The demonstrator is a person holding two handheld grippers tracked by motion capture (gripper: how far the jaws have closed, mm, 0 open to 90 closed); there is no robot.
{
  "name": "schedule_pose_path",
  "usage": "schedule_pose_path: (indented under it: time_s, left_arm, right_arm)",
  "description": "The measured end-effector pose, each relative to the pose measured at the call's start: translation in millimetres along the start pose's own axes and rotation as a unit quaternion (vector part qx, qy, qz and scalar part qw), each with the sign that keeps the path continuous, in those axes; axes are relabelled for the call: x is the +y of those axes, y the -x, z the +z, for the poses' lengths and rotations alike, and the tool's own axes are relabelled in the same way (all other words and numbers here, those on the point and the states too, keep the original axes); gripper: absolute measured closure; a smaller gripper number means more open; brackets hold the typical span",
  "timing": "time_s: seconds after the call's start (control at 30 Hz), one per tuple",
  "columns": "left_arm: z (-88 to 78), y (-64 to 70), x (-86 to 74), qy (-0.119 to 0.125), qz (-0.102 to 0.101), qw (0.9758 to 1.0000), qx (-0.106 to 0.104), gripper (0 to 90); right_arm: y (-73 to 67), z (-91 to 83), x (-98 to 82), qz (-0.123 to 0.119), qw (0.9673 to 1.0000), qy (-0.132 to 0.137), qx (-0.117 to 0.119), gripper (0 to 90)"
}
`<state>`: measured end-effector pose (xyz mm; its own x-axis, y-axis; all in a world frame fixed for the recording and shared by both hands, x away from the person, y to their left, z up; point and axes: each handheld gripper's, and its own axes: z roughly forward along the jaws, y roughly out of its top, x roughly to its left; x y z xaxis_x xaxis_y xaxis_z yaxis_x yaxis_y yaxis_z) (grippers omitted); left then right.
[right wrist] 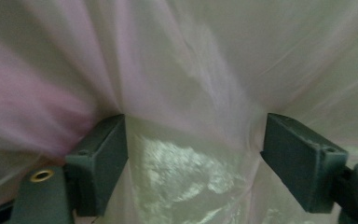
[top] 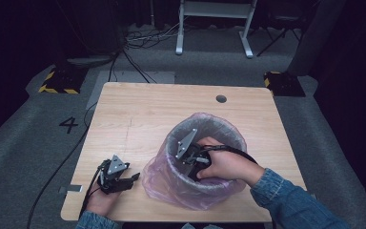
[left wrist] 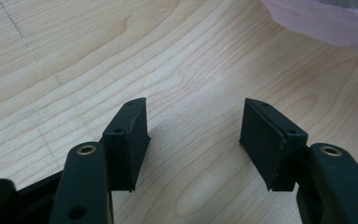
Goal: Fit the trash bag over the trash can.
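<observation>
A grey bin (top: 228, 131) lined with a thin pink plastic bag (top: 159, 179) stands on the wooden table (top: 138, 114), right of centre near the front. My right gripper (top: 194, 157) reaches down inside the bin from its near rim. In the right gripper view its jaws stand open (right wrist: 193, 149) with wrinkled bag film (right wrist: 182, 84) just ahead of them and nothing pinched. My left gripper (top: 131, 180) lies low at the table's front left, beside the bag's loose skirt. It is open (left wrist: 193, 135) over bare wood, and the bag's edge (left wrist: 321, 23) lies farther off.
A small round hole (top: 221, 98) sits in the table top near the far edge. Cables (top: 52, 171) trail off the table's left side to the grey floor. A white frame (top: 214, 28) and two yellow-striped bases (top: 59, 81) stand beyond the table.
</observation>
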<state>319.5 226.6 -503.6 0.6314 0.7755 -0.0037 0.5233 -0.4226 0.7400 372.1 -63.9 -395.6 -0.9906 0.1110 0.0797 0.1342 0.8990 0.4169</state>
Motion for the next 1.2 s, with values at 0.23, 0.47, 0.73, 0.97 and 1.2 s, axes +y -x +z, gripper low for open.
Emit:
schedule_pose_path:
  time_s: [0.23,0.47,0.73,0.97,1.2]
  left_arm:
    - [0.0,0.0,0.0,0.0,0.0,1.0,0.0,41.4]
    - [0.1,-0.1,0.1,0.001,0.0,1.0,0.001,41.5]
    - [0.9,-0.7,0.7,0.0,-0.002,1.0,0.001,41.1]
    - [1.0,-0.6,0.6,0.0,-0.004,1.0,0.004,39.7]
    - [1.4,-1.0,1.2,-0.002,-0.006,1.0,0.007,38.6]
  right_arm:
    - [-0.3,-2.8,1.9,0.0,0.9999,0.006,-0.011,22.1]
    - [1.9,-49.4,4.6,0.017,0.9928,0.108,-0.05,22.1]
    - [2.8,-97.9,-4.1,0.083,0.9655,0.21,-0.13,22.6]
    - [4.7,-125.0,-20.1,0.113,0.9511,0.237,-0.163,23.1]
    - [8.9,-145.5,-43.5,0.131,0.9429,0.245,-0.184,23.1]
